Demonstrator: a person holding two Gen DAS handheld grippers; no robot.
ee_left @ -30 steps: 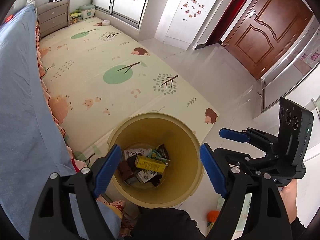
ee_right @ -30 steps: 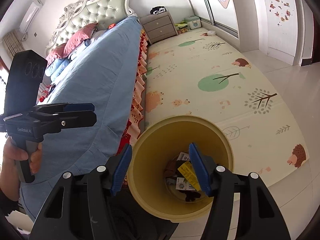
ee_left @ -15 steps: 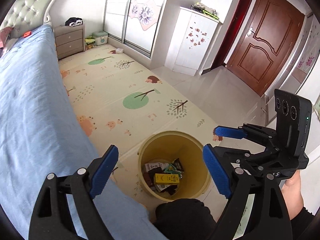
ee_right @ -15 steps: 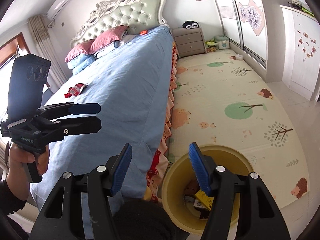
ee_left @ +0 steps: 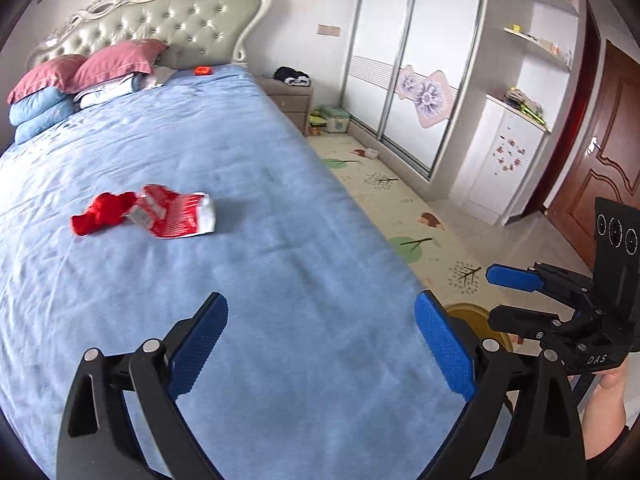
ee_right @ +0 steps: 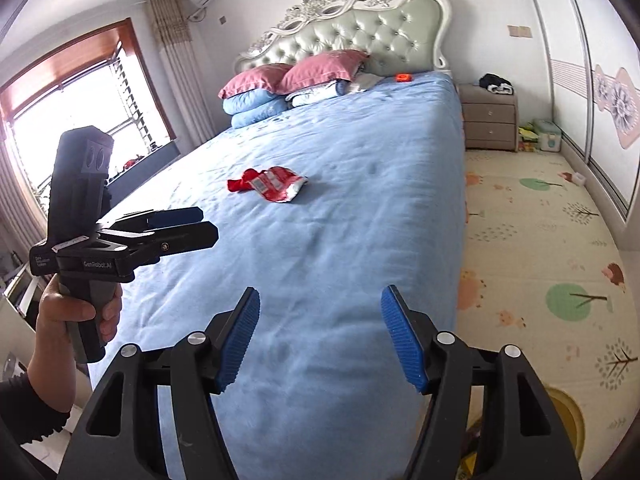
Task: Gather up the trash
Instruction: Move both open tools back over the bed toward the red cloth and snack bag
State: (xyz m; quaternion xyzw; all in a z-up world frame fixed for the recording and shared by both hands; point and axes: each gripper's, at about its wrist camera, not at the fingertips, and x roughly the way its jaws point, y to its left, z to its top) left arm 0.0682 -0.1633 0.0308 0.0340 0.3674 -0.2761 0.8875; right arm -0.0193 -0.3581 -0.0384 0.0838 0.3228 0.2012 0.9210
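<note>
A red-and-white snack wrapper (ee_left: 172, 218) (ee_right: 280, 184) lies on the blue bed (ee_left: 280, 200) beside a crumpled red piece (ee_left: 102, 214) (ee_right: 239, 185). A small orange item (ee_left: 203, 70) rests near the pillows. My left gripper (ee_left: 320, 308) hovers over the bed's near end, jaws opening with nothing between them. My right gripper (ee_right: 320, 300) is beside it, also opening and holding nothing. Both are well short of the wrapper. The yellow trash bin (ee_left: 476, 314) (ee_right: 570, 408) stands on the floor at the bed's side, mostly hidden behind the fingers.
Pink and blue pillows (ee_right: 280, 88) sit against the tufted headboard (ee_left: 180, 28). A nightstand (ee_right: 490, 122) and a storage box (ee_right: 548, 140) stand by the bed. The play mat (ee_right: 532, 240) covers the floor up to the sliding wardrobe (ee_left: 400, 80); a brown door (ee_left: 600, 168) is at right.
Both grippers have risen and swung from above the bin to over the bed. The bin has slid to the lower edge of both views. Both pairs of jaws stand wider.
</note>
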